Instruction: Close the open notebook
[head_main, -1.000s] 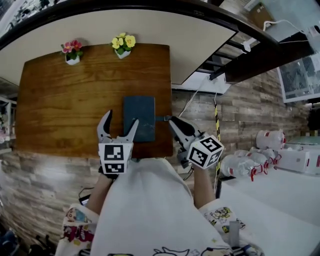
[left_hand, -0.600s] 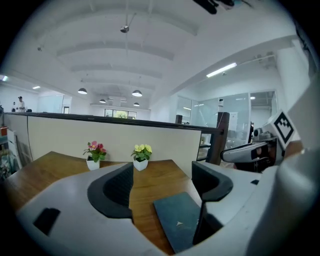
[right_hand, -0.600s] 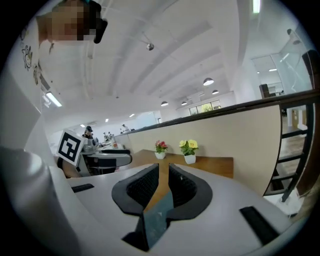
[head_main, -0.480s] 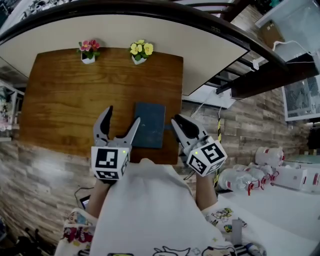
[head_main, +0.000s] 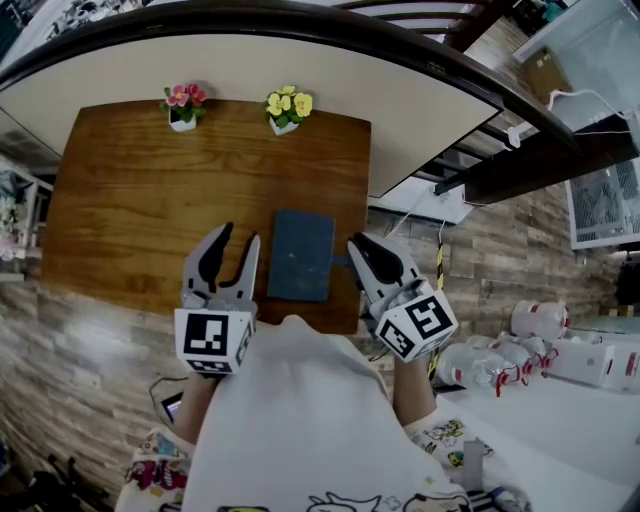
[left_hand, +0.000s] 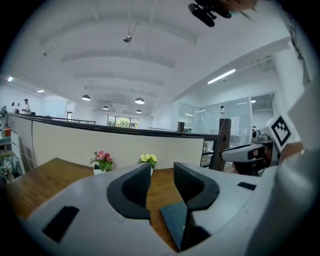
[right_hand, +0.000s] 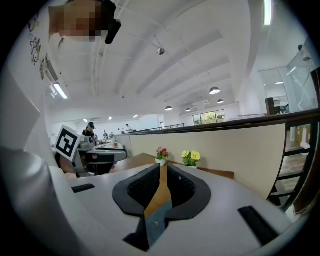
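Jaws of the left gripper (head_main: 237, 240) closing on nothing, those of the right gripper (head_main: 360, 245) nearly together, the notebook (head_main: 300, 255) lying closed.
The left jaws have just been drawing in and are standing a moderate gap apart with only air between them; the right jaws are leaving a thin slit, empty too. The dark notebook is lying flat near the 5 o'clock corner of the wooden table (head_main: 140, 210), at 1 o'clock from the left gripper and 11 o'clock from the right. A pink flower pot (head_main: 181, 105) and a yellow flower pot (head_main: 287, 108) are sitting at the table's 12 o'clock edge.
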